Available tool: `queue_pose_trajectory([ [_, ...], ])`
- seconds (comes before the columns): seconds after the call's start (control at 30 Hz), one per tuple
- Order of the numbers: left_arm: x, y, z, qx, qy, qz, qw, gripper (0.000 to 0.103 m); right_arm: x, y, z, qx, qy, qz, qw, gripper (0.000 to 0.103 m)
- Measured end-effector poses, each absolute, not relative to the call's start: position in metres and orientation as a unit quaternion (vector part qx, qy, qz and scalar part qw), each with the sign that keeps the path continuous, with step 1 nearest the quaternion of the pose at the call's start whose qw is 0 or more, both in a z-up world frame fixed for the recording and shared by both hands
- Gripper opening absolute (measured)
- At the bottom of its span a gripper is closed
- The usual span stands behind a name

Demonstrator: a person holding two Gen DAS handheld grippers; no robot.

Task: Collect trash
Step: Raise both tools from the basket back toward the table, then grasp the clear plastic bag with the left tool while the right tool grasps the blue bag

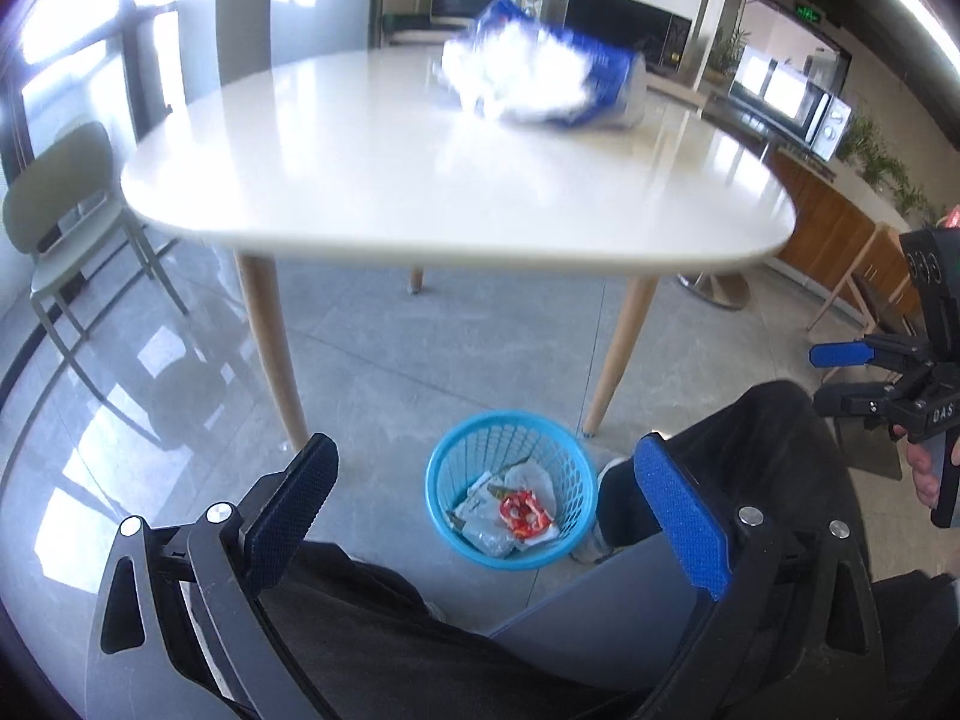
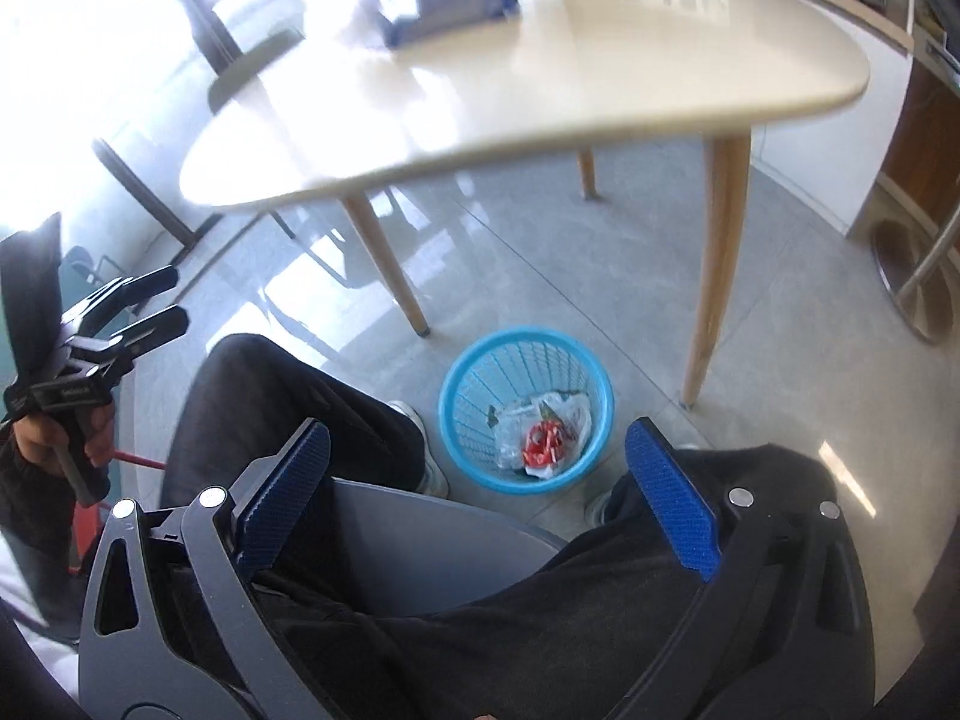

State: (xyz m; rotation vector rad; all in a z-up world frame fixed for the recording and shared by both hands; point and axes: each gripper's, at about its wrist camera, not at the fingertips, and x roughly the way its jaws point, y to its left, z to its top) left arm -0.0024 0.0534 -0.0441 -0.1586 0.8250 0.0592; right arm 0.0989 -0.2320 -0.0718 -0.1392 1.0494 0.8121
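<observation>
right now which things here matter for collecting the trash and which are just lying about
Part of the job:
- blue and white bag on the table
- blue bin on the floor, wrappers already inside
- left gripper and right gripper, both open and empty

Just lying about:
- green chair
- microwave on the counter

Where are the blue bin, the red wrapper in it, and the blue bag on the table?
blue bin (image 1: 441, 489): left wrist view, on its left wall.
red wrapper (image 2: 543, 441): right wrist view, on its middle.
blue bag (image 1: 606, 69): left wrist view, on its blue right part.
</observation>
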Motion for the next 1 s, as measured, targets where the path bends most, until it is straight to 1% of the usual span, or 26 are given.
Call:
queue_pose_trajectory([
  [0.27, 0.028, 0.064, -0.002, -0.099, 0.370, 0.057, 0.922, 0.097, 0.109, -0.229, 0.002, -0.048, 0.410, 0.406, 0.816, 0.094],
  [0.4, 0.053, 0.076, 0.017, -0.111, 0.352, 0.067, 0.927, 0.097, 0.132, -0.213, 0.027, -0.058, 0.370, 0.400, 0.836, 0.094],
  [0.57, 0.097, 0.082, 0.032, -0.093, 0.339, 0.079, 0.933, 0.097, 0.158, -0.177, 0.052, -0.078, 0.310, 0.401, 0.858, 0.094],
  [0.7, 0.125, 0.094, 0.033, -0.091, 0.341, 0.085, 0.932, 0.097, 0.178, -0.143, 0.056, -0.109, 0.283, 0.397, 0.866, 0.094],
  [1.0, 0.162, 0.111, 0.024, -0.093, 0.355, 0.078, 0.927, 0.097, 0.227, -0.111, 0.034, -0.101, 0.320, 0.383, 0.861, 0.093],
])
